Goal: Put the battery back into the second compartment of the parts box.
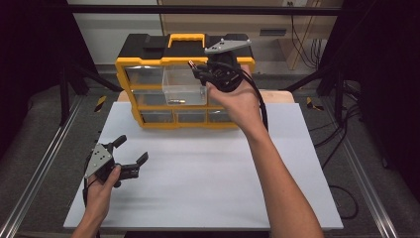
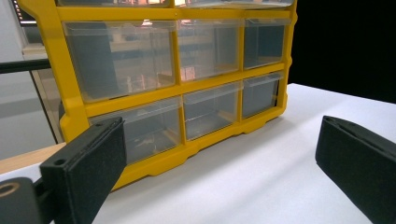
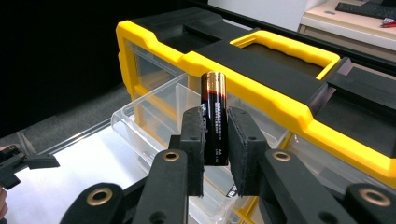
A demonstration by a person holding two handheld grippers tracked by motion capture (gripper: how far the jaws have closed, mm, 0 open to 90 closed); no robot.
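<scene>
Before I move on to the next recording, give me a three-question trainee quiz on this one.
1. True or false: the right gripper is shut on a battery.
2. Multiple choice: the pulled-out clear drawer of the yellow organizer sits in which row? A) top B) middle C) bottom
3. Short answer: how do the jaws of the left gripper stand, and what is between them?

Key
1. True; the jaws pinch the battery, one end sticking out beyond them over the open drawer.
2. A.
3. Spread wide apart, nothing between them; the gripper is held low over the white table, in front of the organizer.
</scene>
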